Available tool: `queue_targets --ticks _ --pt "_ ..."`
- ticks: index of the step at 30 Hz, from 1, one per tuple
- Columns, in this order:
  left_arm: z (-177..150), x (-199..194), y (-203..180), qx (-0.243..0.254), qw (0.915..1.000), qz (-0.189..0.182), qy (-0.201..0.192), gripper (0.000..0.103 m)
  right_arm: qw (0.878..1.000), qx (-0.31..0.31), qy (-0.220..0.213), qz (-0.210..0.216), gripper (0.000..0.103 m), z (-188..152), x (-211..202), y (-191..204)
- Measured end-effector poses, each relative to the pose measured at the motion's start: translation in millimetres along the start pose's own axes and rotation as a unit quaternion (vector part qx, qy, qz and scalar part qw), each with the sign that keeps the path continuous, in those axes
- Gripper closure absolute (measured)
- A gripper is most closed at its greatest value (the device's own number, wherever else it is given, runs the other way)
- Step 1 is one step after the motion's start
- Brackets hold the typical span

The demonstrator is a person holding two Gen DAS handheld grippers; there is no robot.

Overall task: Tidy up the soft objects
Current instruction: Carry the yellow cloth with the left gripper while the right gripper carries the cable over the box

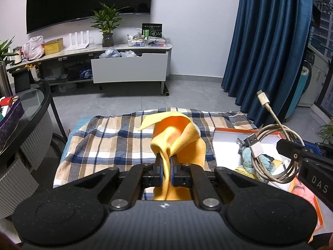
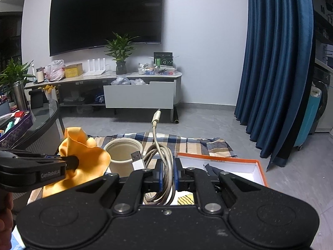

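Observation:
My left gripper (image 1: 166,158) is shut on a yellow-orange cloth (image 1: 183,135) and holds it bunched above the plaid-covered table (image 1: 108,141). The cloth also shows in the right wrist view (image 2: 87,162), pinched by the left gripper (image 2: 72,162). My right gripper (image 2: 166,164) is shut on a coiled beige USB cable (image 2: 158,152) and holds it up. In the left wrist view the cable (image 1: 270,145) hangs over the orange-rimmed white box (image 1: 226,143), which holds several soft cloths (image 1: 249,160).
A cream round cup (image 2: 123,152) stands on the plaid cloth (image 2: 197,143) beyond my right gripper. A dark glass table (image 1: 31,108) with boxes is at the left. A TV stand with an open drawer (image 1: 129,66) and blue curtains (image 1: 266,48) are beyond.

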State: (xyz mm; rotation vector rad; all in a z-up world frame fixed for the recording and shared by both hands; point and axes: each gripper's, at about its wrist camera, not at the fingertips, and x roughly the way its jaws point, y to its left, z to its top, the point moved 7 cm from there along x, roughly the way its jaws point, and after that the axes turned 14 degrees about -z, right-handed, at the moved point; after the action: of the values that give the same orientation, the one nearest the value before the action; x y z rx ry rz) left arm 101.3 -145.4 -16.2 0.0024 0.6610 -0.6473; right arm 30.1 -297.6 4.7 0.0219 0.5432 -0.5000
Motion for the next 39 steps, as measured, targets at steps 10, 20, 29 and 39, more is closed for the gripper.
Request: queue_targets --ticks 10,20,29,39 --pt "1 2 -6 0.006 1.0000 -0.007 0.001 0.093 1.000 0.005 0.000 -0.004 0.092 0 0 -6" --pt "0 5 -15 0.015 0.9998 -0.015 0.004 0.093 1.000 0.011 0.000 -0.012 0.092 1 1 -8" --pt "0 10 -26 0.025 0.9993 -0.027 0.007 0.093 1.000 0.020 0.002 -0.022 0.092 0 3 -16" --pt "-2 16 -38 0.034 0.9984 -0.043 0.013 0.093 0.999 0.029 0.005 -0.033 0.092 -3 2 -28"
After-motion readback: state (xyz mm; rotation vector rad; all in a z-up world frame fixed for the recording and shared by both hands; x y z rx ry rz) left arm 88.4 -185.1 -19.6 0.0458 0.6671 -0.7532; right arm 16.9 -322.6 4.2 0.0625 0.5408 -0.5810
